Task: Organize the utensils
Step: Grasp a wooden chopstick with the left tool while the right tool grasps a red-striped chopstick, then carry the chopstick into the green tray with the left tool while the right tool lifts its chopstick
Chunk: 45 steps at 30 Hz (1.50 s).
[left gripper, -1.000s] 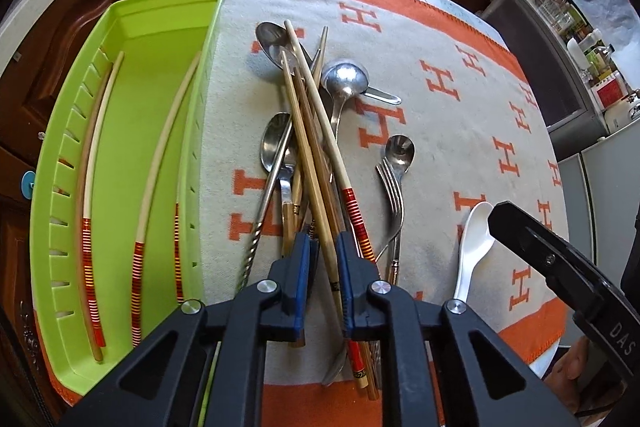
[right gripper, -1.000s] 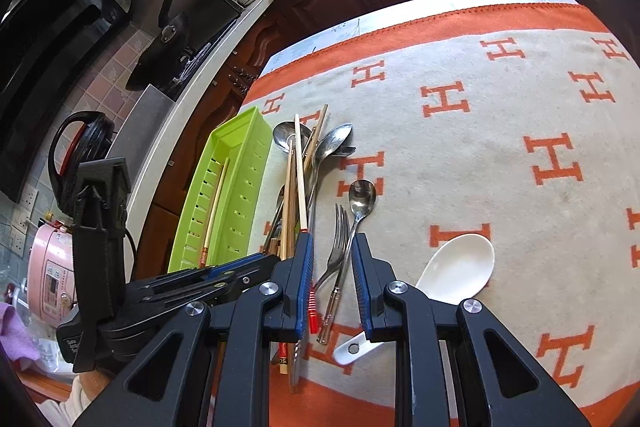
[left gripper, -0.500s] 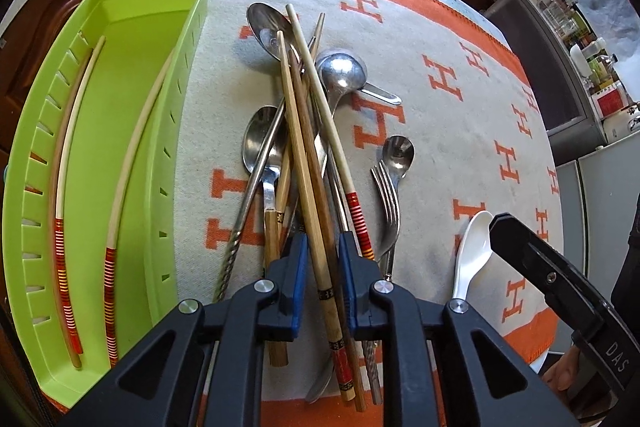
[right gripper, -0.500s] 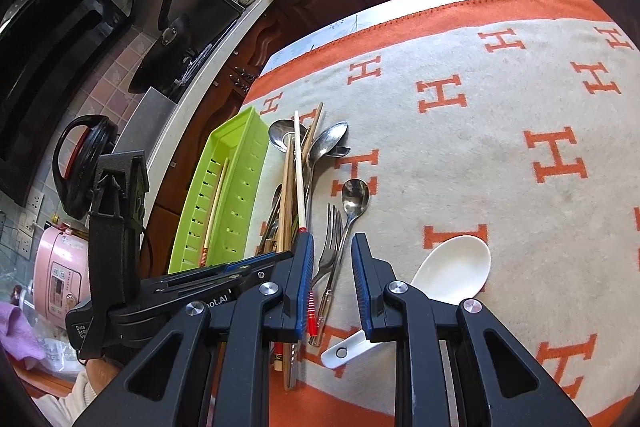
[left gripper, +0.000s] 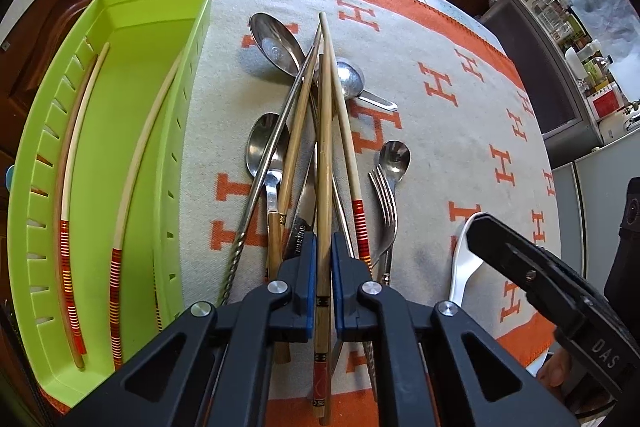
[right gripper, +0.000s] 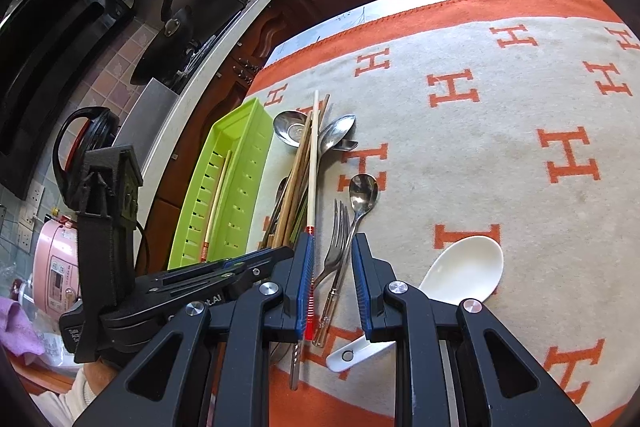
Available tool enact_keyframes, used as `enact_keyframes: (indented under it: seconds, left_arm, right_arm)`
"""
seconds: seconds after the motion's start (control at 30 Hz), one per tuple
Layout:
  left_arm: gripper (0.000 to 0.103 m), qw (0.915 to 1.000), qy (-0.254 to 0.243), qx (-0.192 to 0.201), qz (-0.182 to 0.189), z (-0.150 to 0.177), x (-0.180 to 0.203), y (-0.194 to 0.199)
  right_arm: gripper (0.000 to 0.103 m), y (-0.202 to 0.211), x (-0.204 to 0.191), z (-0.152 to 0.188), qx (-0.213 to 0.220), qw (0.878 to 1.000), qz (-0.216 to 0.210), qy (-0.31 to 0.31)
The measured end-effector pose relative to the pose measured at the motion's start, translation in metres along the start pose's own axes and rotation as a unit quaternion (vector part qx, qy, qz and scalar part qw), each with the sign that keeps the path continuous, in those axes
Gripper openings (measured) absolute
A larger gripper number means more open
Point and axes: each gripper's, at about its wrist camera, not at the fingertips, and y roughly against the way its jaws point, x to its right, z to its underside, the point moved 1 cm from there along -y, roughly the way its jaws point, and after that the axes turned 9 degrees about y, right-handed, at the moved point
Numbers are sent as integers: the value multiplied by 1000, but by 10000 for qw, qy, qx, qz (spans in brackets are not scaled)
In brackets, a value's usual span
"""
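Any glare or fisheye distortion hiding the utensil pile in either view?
Left wrist: sharp; fisheye bows the green tray; small highlights on the spoons, nothing washed out. Right wrist: bright, even daylight; the blanket bulges at the edges; pile readable.

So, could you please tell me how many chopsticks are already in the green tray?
2: one along the green tray outer slotted wall, one nearer the inner wall. A dark striped sliver by the inner wall may be a third.

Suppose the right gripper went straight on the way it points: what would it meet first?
Probably the metal fork lying between the open right gripper fingers, beside the small spoon; depth is uncertain.
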Motion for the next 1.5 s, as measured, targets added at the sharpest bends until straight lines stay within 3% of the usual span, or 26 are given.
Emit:
enact_keyframes:
  seconds: [0.27, 0.67, 1.3, 1.5]
  left_arm:
    - [5, 9998, 16, 120, 130, 0, -4, 16]
    - [5, 9993, 161, -234, 242, 6, -15, -1]
    - [5, 9992, 246, -185, 244, 4, -20, -2]
    - [5, 9987, 321, -75, 392, 3, -25, 3]
  right_arm:
    - [20, -14, -15, -5, -139, 9996, 1, 245]
    - [20, -40, -24, -9, -396, 9983, 99, 414]
    - [20, -72, -31, -14, -606, 9961, 125, 637]
    - [20, -79, -32, -14, -678, 9951, 119, 714]
